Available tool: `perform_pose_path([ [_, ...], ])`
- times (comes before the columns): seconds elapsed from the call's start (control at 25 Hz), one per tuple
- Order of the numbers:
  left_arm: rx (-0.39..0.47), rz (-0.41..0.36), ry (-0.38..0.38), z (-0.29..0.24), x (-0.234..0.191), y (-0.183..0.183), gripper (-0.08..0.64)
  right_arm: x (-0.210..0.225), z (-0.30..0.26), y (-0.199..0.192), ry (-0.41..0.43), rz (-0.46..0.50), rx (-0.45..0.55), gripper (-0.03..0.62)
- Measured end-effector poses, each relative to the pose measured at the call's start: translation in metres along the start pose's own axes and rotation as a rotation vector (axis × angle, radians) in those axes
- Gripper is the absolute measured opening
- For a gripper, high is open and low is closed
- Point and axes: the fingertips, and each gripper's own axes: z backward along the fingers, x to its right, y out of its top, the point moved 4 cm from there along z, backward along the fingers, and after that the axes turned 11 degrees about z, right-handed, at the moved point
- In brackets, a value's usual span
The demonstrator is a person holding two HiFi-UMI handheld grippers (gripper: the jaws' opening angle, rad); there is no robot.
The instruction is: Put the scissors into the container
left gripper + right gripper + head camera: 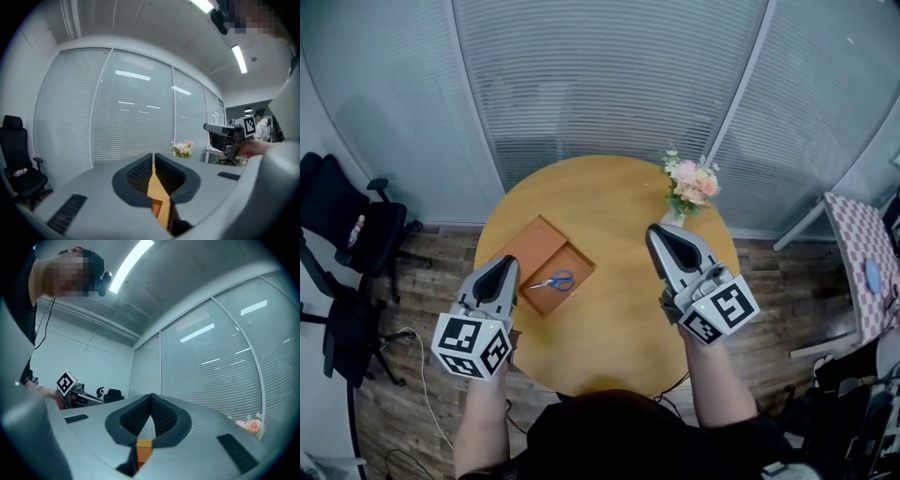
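Blue-handled scissors (pixel 554 280) lie inside the near compartment of a brown two-part container (pixel 532 244) on the round wooden table (pixel 609 206). My left gripper (pixel 505 262) is held above the table's near left edge, just left of the container, jaws shut and empty. My right gripper (pixel 657 231) hovers over the table's right half, also shut with nothing in it. In the left gripper view the shut jaw tips (pixel 153 155) point level toward the blinds, and a strip of table shows below them. The right gripper view shows its tips (pixel 151 395) together.
A small vase of pink flowers (pixel 689 186) stands at the table's far right, just beyond my right gripper. Black office chairs (pixel 347 225) stand at the left. A checkered table (pixel 861 267) sits at the right. Glass walls with blinds close off the back.
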Motion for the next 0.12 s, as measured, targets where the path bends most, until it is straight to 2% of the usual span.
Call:
perform_pose_path([
  [0.12,0.007,0.011,0.005,0.0003,-0.0025,0.0003,0.029,-0.002,-0.002,-0.0018,0.001,-0.005,-0.001,0.035],
])
